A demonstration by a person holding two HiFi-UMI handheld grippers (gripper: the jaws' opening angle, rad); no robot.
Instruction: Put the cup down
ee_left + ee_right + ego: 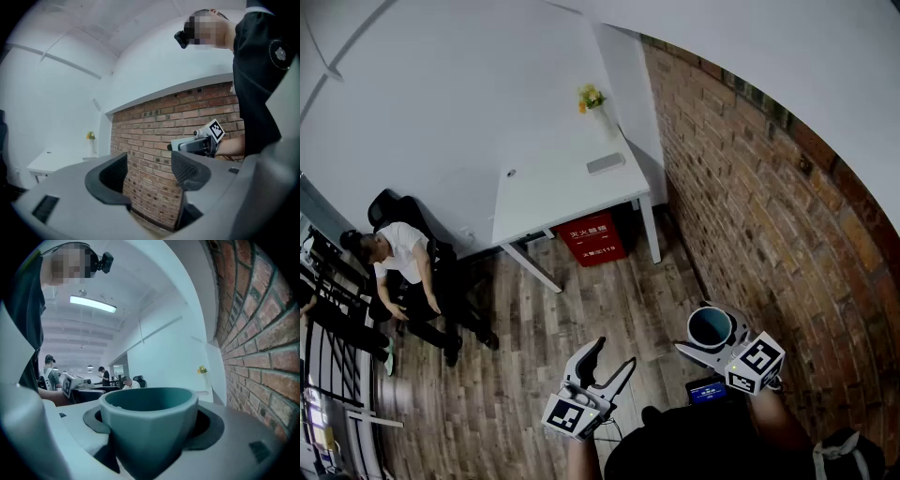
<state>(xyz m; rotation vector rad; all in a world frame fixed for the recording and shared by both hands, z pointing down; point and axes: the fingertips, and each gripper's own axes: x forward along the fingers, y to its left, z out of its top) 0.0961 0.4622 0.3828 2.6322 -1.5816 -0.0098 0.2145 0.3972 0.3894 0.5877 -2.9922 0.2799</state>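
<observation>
A teal cup hangs in the air, low at the right of the head view, with my right gripper shut on it. In the right gripper view the cup fills the space between the dark pads, rim up. My left gripper is held lower left, jaws apart. The left gripper view shows its pads with only brick wall between them, and the right gripper beyond. A white table stands far ahead across the wood floor.
On the table are a vase of yellow flowers and a flat grey object. A red box sits under it. The brick wall runs along the right. A seated person is at the left.
</observation>
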